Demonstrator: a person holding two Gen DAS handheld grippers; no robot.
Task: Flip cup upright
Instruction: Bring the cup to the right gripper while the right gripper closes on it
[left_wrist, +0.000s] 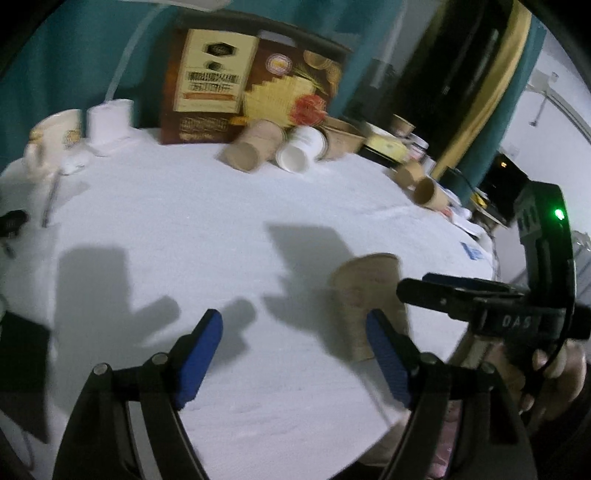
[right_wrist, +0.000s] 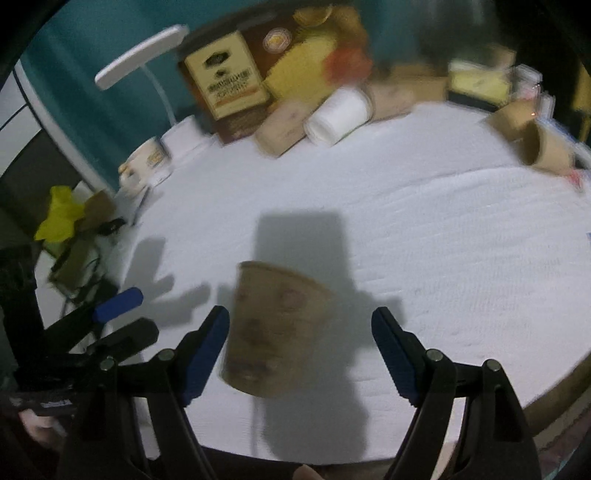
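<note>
- The cup is standing on the white surface, wide rim up, looking already righted.
- Right gripper fingers are spreading around it, not pressing.
- Left gripper fingers are spread on nothing, cup beside them.

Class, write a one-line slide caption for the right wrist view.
Open right tongs frame a brown paper cup standing upright on the white tablecloth.
</note>
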